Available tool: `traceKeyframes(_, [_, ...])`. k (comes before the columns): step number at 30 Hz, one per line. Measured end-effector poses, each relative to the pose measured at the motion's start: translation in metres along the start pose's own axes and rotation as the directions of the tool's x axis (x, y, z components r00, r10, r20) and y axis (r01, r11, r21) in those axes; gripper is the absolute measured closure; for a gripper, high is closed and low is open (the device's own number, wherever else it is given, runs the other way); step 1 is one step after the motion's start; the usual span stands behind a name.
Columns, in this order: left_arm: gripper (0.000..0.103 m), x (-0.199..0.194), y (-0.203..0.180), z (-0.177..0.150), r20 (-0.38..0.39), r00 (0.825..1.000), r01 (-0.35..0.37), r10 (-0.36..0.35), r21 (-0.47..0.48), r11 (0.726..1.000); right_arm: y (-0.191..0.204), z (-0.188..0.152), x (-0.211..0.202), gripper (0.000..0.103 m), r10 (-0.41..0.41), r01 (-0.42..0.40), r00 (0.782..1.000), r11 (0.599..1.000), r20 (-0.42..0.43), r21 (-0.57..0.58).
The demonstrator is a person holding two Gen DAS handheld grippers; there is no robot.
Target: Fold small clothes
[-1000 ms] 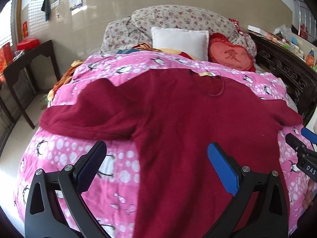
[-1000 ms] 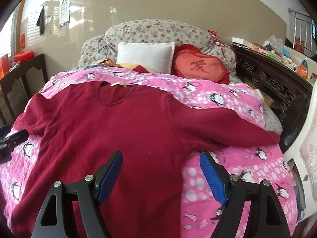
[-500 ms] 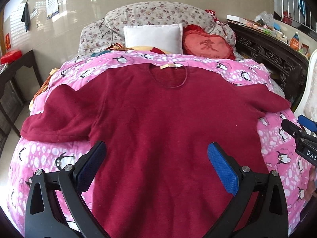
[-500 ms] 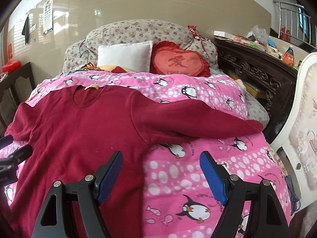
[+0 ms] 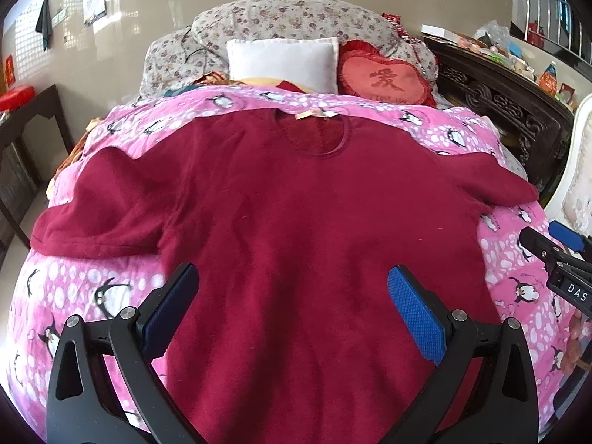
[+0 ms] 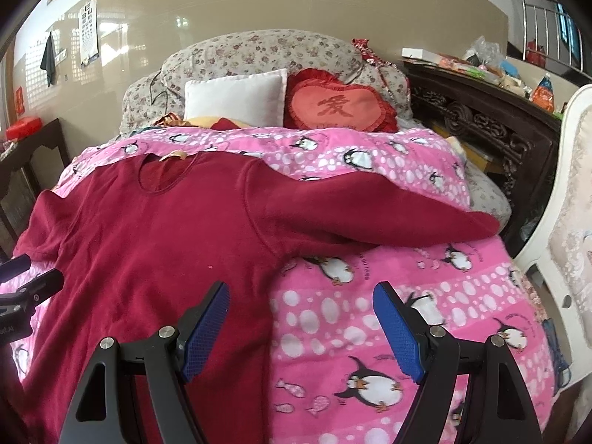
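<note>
Pink penguin blanket (image 6: pixel 388 318) covers the whole bed, and it makes a soft, flat place for folding. On it lies a dark red top (image 5: pixel 303 229), spread out with its neck hole at the far end and both sleeves stretched out to the sides, so I think no fold is made yet. The left gripper (image 5: pixel 292 307) hangs over the near middle of the top, jaws wide and holding nothing. The right gripper (image 6: pixel 301 327) is wide too, over the top's right edge, maybe ready for the right sleeve (image 6: pixel 370 214).

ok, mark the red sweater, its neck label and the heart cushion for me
red sweater (image 5: pixel 314 229), left wrist view, middle of the chest.
neck label (image 5: pixel 314 114), left wrist view, tan tag at the back of the collar.
heart cushion (image 6: pixel 338 108), right wrist view, centre of the face.
</note>
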State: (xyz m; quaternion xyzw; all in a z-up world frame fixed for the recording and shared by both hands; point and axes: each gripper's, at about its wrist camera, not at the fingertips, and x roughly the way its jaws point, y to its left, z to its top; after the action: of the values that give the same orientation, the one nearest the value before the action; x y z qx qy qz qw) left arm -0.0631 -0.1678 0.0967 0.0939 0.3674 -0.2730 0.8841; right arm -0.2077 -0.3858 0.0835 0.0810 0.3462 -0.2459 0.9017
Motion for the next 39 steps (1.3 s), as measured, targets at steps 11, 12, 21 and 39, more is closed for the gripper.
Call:
traceKeyframes(11, [0.000,0.001,0.105,-0.012,-0.046,0.993,-0.114,0.108,-0.137,0.984,0.064,0.009,0.035,0.025,0.144,-0.149,0.988,0.984,-0.060,-0.095])
traceKeyframes(12, [0.000,0.001,0.115,-0.014,-0.050,0.992,-0.123,0.116,-0.155,0.980,0.071,0.011,0.039,0.025,0.161,-0.167,0.985,0.981,-0.068,-0.101])
traceKeyframes(21, [0.001,-0.004,0.246,-0.029,-0.048,0.985,-0.165,0.163,-0.505,0.847,0.194,0.042,0.063,0.025,0.356,-0.374,0.927,0.875,-0.117,-0.307])
traceKeyframes(39, [0.001,0.035,0.404,-0.041,-0.084,0.982,-0.151,0.171,-0.891,0.429,0.456,0.074,0.095,0.025,0.612,-0.640,0.755,0.609,-0.235,-0.469])
